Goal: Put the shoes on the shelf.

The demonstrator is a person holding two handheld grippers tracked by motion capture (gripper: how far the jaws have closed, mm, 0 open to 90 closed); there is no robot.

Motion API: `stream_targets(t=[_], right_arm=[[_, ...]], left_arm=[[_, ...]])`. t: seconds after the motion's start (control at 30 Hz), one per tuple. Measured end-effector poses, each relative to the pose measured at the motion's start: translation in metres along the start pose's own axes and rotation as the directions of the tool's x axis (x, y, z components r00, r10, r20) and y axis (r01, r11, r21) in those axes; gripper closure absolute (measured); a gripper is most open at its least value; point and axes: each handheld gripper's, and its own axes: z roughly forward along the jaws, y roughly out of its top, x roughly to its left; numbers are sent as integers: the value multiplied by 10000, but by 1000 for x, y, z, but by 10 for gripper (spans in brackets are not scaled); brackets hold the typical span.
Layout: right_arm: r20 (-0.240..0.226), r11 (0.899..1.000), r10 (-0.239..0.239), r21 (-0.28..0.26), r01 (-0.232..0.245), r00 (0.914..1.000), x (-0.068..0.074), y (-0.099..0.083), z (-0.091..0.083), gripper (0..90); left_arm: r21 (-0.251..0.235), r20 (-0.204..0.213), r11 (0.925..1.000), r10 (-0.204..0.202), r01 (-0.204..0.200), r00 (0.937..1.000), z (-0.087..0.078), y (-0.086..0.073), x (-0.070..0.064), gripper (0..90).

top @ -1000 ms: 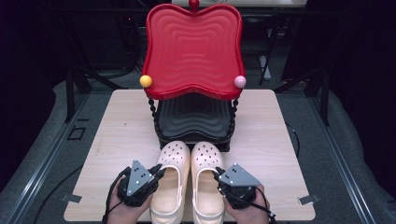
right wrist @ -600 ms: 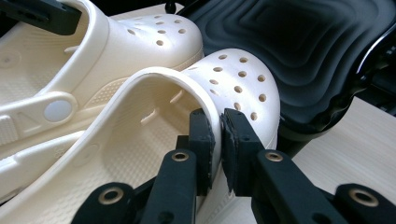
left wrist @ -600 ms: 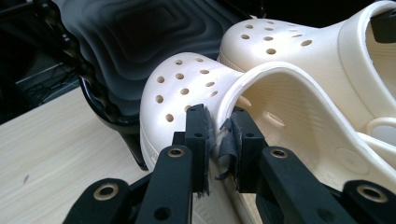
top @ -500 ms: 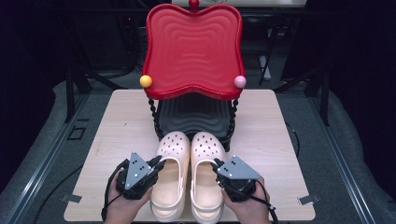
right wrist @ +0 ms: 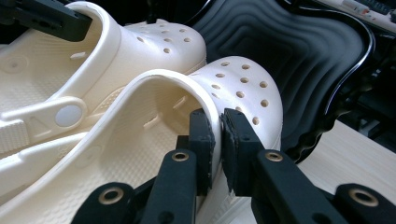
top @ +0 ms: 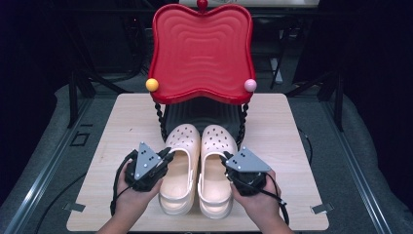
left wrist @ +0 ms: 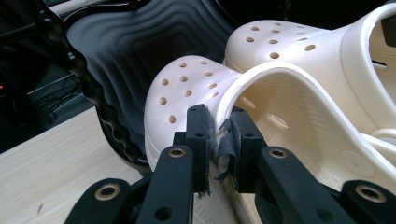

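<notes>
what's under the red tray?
Under the red tray sits a black tray on the same stand, its ridged surface bare where visible. The red tray covers its back part; the clogs' toes reach its front edge.

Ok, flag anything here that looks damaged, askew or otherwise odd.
One thing: the pad lining on the left tongs looks frayed, with a loose dark strip peeling off between the jaws where they pinch the left clog rim. Otherwise nothing stands out: both clogs sit side by side, toes toward the black tray, right tongs gripping the right clog cleanly.
</notes>
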Motion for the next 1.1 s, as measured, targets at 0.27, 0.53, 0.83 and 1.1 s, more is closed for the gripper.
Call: stream_targets(t=[0.27,0.53,0.83,1.1], right_arm=[[296,10000,36,68,-38,9996,-21,9,29,836],[800,10000,-37,75,31,9968,-30,18,55,837],[1077,10000,-47,-80,56,9942,-45,30,78,838],[1198,9995,115,-297,-80,9927,-54,34,93,835]], left_arm=[[134,-350,9999,-70,75,9994,30,12,12,810],[259,-687,9997,50,-32,9976,56,22,20,811],[90,-1087,10000,33,-23,9941,76,34,32,813],[-237,-1114,9997,-95,69,9937,88,31,41,810]])
